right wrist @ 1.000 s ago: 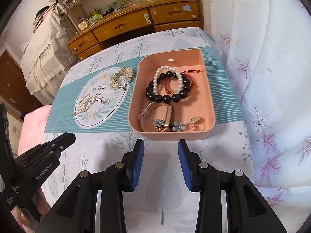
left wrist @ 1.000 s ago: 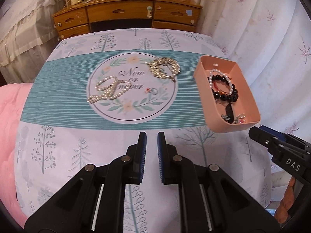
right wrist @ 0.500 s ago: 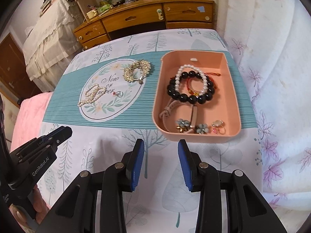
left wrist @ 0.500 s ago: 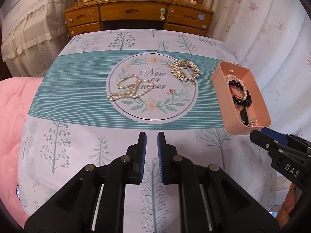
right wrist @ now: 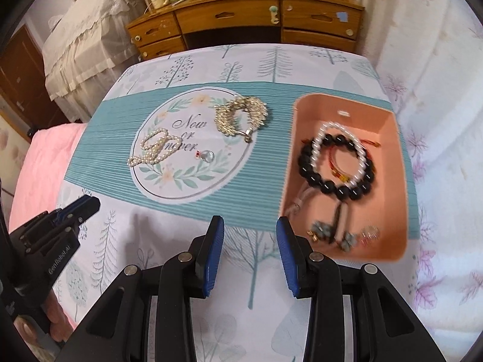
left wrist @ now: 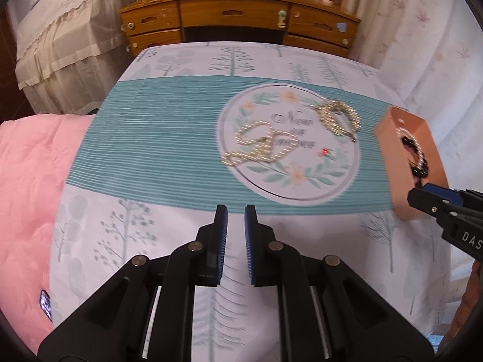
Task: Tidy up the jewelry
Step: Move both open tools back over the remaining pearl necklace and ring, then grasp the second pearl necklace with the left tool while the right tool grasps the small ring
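Observation:
A pearl necklace [left wrist: 259, 147] [right wrist: 154, 147], a gold chain [left wrist: 338, 117] [right wrist: 241, 114] and a small ring with a red dot [left wrist: 326, 151] [right wrist: 206, 155] lie on the round print of the teal-striped cloth. To their right, the pink tray [left wrist: 389, 132] [right wrist: 389, 211] holds a black bead bracelet [right wrist: 332, 181], a pearl bracelet [right wrist: 341, 150] and small pieces. My left gripper [left wrist: 235, 214] is shut and empty, hovering near the cloth's front, left of the necklace. My right gripper [right wrist: 250, 226] stands open and empty before the tray's left front corner.
A wooden desk with drawers [left wrist: 235, 21] stands behind the bed. A pink quilt [left wrist: 30, 181] lies at the left edge. White flowered curtains [left wrist: 422, 45] hang along the right side. A lace-covered piece of furniture [right wrist: 84, 30] stands at the back left.
Both grippers have slid left across the bed, so the jewelry and tray sit further right in both views. Neither gripper's opening has changed.

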Available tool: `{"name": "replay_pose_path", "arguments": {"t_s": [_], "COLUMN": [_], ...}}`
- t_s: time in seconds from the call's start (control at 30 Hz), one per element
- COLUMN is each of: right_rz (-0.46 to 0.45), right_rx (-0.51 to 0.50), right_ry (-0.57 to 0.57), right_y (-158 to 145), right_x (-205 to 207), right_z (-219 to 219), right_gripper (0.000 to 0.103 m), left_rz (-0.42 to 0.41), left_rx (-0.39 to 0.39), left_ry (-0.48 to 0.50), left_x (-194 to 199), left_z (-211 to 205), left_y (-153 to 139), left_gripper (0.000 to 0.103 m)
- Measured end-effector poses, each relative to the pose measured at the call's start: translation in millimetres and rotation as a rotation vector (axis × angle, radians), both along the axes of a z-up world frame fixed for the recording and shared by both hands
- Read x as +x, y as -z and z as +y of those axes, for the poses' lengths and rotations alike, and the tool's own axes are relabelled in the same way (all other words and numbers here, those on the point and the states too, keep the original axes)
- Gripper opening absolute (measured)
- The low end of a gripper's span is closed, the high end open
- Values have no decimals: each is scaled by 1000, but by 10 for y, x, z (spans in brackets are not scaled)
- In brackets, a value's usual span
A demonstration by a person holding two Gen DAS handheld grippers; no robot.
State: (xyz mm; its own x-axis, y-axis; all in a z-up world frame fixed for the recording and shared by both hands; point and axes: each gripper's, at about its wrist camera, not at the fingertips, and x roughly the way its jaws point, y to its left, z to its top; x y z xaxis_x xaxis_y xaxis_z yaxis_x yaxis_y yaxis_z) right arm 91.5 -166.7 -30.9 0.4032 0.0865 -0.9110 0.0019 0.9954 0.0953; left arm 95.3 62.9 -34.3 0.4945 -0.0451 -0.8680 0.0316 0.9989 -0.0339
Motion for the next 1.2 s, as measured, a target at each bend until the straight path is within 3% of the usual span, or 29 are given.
{"name": "replay_pose_path", "arguments": {"t_s": [0.27,0.57,0.77,0.97,1.2], "right_rz": [63,122,124,144,116], "right_rx": [6,6,-23,-39,-74], "right_ry": [-72,-110,-123,-125,-123], "right_y": [127,388,524,681,701], "right_x": [502,1101,1282,1404,1417], "right_z": [336,601,716,779,810], "right_gripper": [36,36,36,24,17], "left_rz": [63,139,163,177,186], "left_rx": [-58,-100,-109,-106,-110], "left_ry": [-25,-12,-23,-29,-34], "left_x": [442,901,1047,1068,1082], "left_z": [288,249,243,241,268], "left_y": [69,213,298,367,406], "left_gripper": [9,9,9,9,9]}}
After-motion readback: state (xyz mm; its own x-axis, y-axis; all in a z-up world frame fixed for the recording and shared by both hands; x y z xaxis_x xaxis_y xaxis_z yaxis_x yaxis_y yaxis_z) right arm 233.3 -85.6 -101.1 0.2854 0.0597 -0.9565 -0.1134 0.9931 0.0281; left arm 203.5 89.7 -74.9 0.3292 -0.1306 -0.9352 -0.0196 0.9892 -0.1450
